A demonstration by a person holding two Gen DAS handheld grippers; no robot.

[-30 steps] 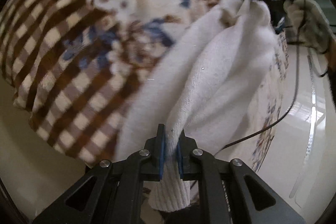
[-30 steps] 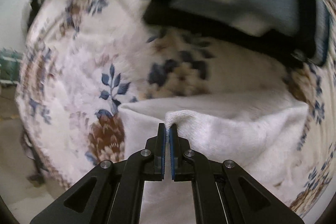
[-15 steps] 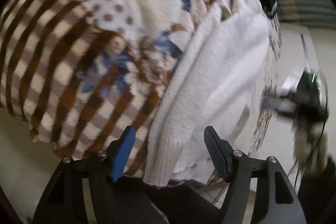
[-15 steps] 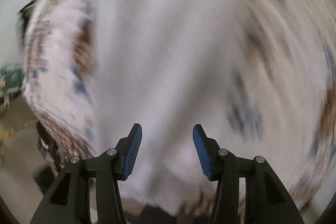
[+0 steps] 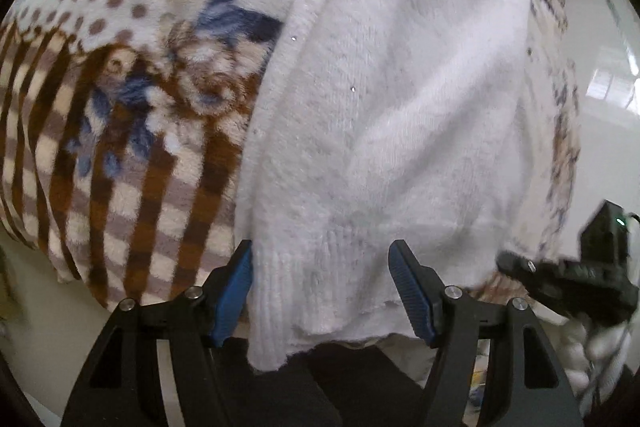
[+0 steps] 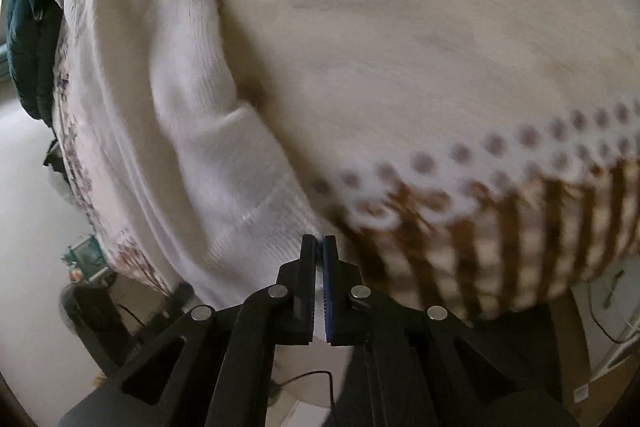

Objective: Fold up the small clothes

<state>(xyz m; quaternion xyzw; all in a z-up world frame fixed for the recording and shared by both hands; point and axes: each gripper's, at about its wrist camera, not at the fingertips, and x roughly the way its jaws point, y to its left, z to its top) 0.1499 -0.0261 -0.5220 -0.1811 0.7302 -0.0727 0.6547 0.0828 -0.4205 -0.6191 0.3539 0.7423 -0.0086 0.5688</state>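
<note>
- The white sweater (image 5: 384, 115) lies folded on the patterned blanket (image 5: 120, 131) — its ribbed hem hangs over the near edge.
- Left gripper (image 5: 322, 291): fingers spread wide, the hem between them, nothing pinched.
- Right gripper (image 6: 319, 267): fingers closed on the sweater (image 6: 192, 147) at its hem corner, blanket (image 6: 420, 47) toward 1 o'clock.

White knit sweater (image 5: 384, 131) folded on blanket (image 5: 132, 131)
</note>
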